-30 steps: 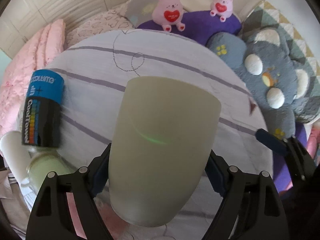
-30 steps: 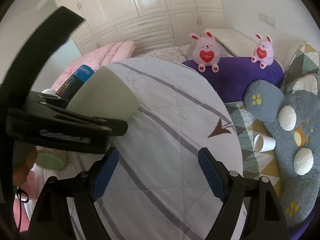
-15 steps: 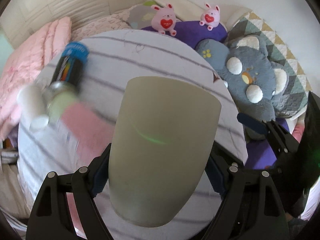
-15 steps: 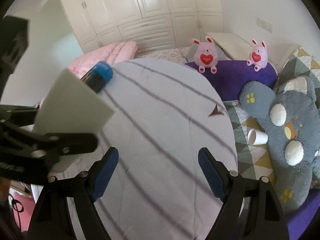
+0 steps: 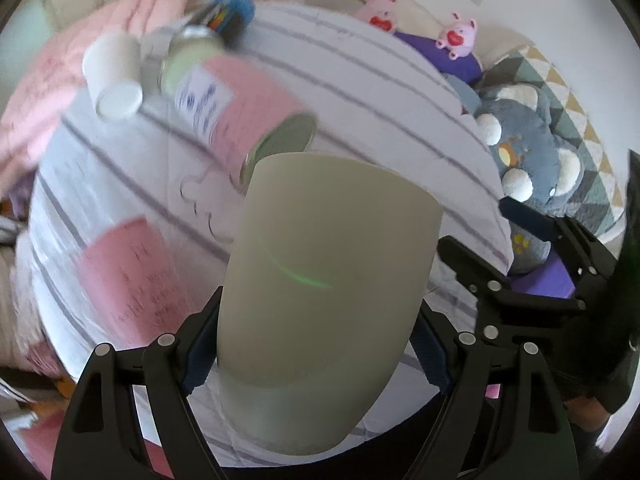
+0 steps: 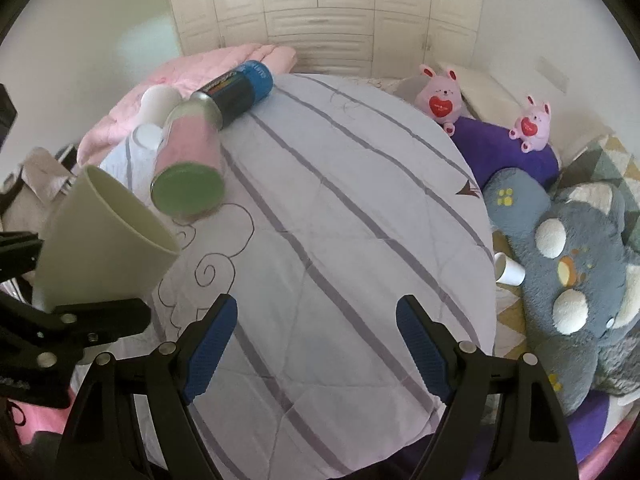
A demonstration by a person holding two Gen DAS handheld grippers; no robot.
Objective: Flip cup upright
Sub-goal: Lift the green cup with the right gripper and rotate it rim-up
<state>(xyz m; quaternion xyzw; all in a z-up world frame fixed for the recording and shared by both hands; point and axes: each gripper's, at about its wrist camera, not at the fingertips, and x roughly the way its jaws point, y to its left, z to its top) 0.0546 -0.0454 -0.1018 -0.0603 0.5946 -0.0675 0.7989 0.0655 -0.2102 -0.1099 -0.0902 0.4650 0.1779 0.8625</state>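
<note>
A pale green cup fills the middle of the left wrist view. My left gripper is shut on its narrow base, and its wide end points away from the camera. In the right wrist view the cup is held in the air at the left, tilted, with its open mouth facing up and right. My right gripper is open and empty above the round striped table, to the right of the cup.
On the table's far left lie a pink can, a black and blue can and a white cup. A pink paper lies on the table. Plush toys and a paper cup lie on the floor at right.
My left gripper has lifted and swung the cup, so the table and cans slid across its view. In the right wrist view the cup has tipped so its open mouth now shows. The right gripper stays open.
</note>
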